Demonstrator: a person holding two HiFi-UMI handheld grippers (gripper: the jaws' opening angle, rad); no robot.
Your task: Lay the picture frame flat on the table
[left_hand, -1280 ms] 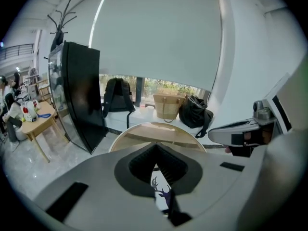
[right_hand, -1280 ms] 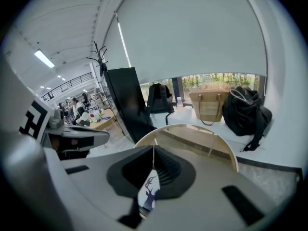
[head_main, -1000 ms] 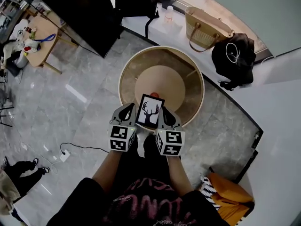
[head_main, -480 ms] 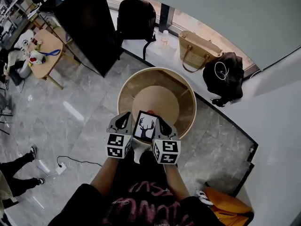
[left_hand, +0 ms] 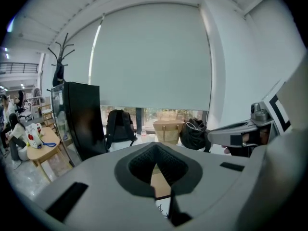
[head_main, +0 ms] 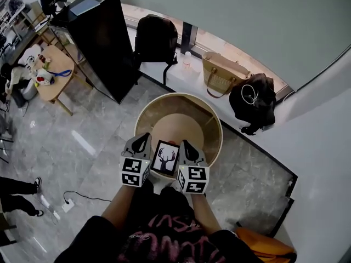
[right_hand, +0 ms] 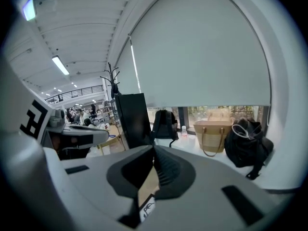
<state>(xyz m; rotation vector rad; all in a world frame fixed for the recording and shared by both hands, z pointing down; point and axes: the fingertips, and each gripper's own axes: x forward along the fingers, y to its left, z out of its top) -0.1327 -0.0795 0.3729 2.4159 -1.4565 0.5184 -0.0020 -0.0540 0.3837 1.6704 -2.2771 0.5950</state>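
The picture frame (head_main: 165, 159) is held above the round surface (head_main: 185, 122), clamped edgewise by the left tongs (head_main: 143, 139) and right tongs (head_main: 183, 144). Lowering it flat is likely called for next.

Black picture frame (head_main: 165, 158) with deer silhouette; face-up, above round table (head_main: 214, 126)

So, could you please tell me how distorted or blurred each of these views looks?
Head view: wide-angle bending toward the edges, yet the picture frame is sharp between the left gripper and right gripper. Left gripper view and right gripper view: heavy fisheye, black corners, near jaws soft.
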